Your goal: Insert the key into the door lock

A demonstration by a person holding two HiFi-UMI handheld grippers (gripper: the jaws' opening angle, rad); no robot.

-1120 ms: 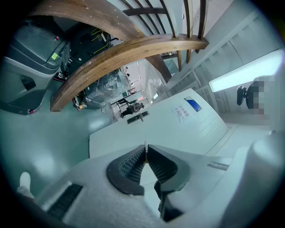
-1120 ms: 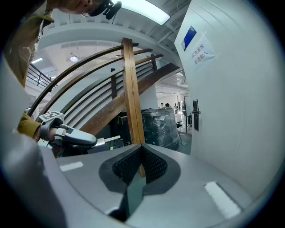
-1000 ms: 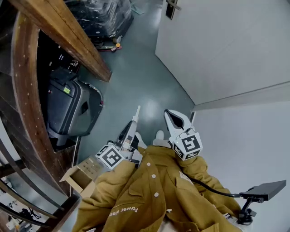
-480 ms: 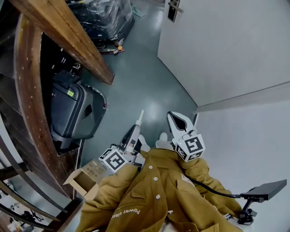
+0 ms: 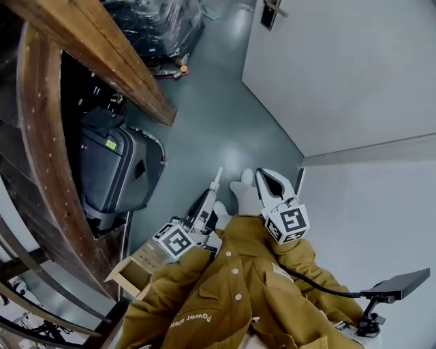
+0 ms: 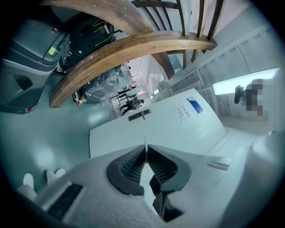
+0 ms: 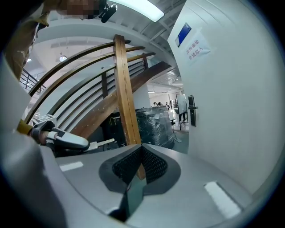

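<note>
The left gripper (image 5: 215, 183) pinches a thin key (image 6: 145, 143) edge-on at its jaw tips, pointing level toward the white door (image 5: 340, 68). The door lock (image 5: 272, 11) sits far ahead, well apart from the key. To its right, the right gripper (image 5: 267, 178) has its jaws pressed together, empty.

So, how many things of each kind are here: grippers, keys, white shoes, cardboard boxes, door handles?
Two-jaw grippers with marker cubes: 2 (left gripper, right gripper)
Thin metal key, pinched in the left gripper: 1
White shoes: 2
Brown cardboard box: 1
Dark door handle on the white door: 1
Total: 7
</note>
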